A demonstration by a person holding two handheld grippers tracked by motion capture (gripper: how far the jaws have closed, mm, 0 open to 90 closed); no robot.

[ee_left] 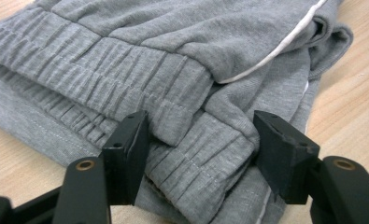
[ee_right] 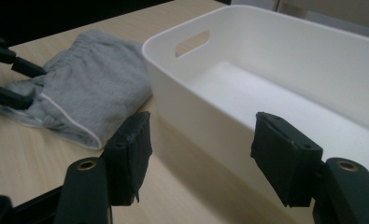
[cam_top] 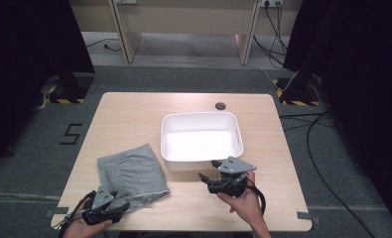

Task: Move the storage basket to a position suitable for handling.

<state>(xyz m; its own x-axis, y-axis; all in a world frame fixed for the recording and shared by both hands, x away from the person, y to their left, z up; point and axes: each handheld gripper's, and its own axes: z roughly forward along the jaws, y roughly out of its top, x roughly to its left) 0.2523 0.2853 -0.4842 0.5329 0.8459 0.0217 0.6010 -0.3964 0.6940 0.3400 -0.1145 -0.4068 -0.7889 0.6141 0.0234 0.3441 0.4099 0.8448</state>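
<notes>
At the table's near edge the left gripper (ee_left: 198,140) spreads its jaws around the folded grey sweatpants' (cam_top: 131,173) ribbed waistband, the right gripper (cam_top: 209,171) gapes empty just before the white plastic bin (cam_top: 202,119) beyond.

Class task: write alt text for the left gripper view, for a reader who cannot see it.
A folded grey ribbed-waistband fabric garment lies on a light wooden table, its edge between the open black jaws of the left gripper. White piping runs along one seam.

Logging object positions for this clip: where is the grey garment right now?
In the high view the folded grey garment lies on the table's near-left part, just left of the white bin, with the open left claw at its near edge.
</notes>
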